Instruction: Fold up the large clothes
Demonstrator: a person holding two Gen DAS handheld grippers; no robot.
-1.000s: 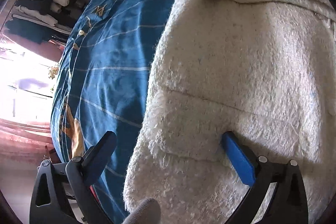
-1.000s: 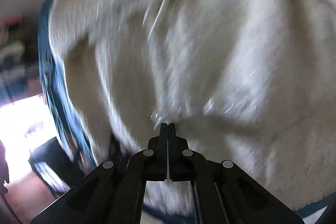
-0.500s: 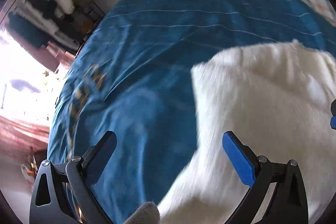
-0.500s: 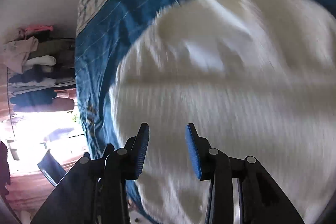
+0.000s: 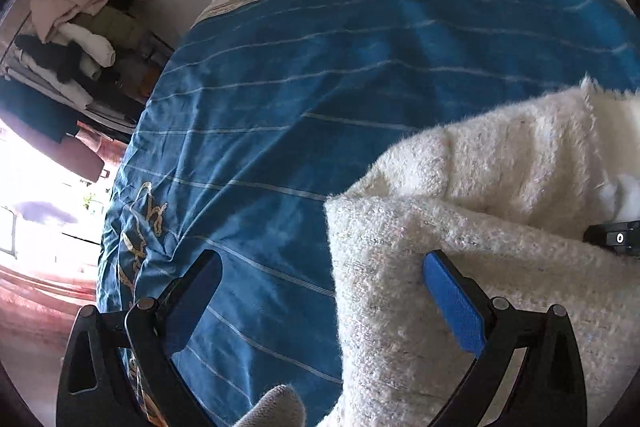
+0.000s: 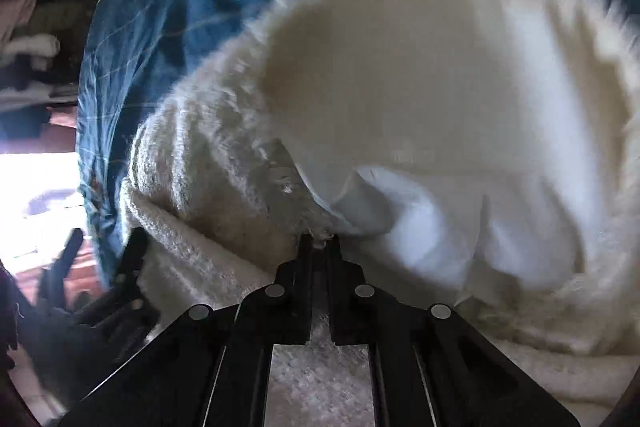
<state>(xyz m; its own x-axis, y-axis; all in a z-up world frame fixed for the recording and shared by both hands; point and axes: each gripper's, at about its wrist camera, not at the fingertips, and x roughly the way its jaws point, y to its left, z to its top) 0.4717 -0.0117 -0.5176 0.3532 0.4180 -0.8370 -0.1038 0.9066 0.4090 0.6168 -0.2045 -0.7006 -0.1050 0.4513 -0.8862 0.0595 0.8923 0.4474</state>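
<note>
Cream fleece coat (image 5: 480, 227) bunched on blue striped bedspread (image 5: 300, 99). Left gripper (image 5: 320, 295) spread wide, straddling coat's folded edge, gripping nothing. Right gripper (image 6: 319, 241) clamped on coat's hem, white lining (image 6: 400, 211) exposed.

Your right gripper (image 6: 319, 247), spread half a second ago, has now clamped the fleece coat's (image 6: 224, 179) edge.

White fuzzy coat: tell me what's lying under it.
The fuzzy coat lies on the blue striped bedspread, which shows around its edge. Anything else beneath is covered. The right gripper pinches its fabric.
</note>
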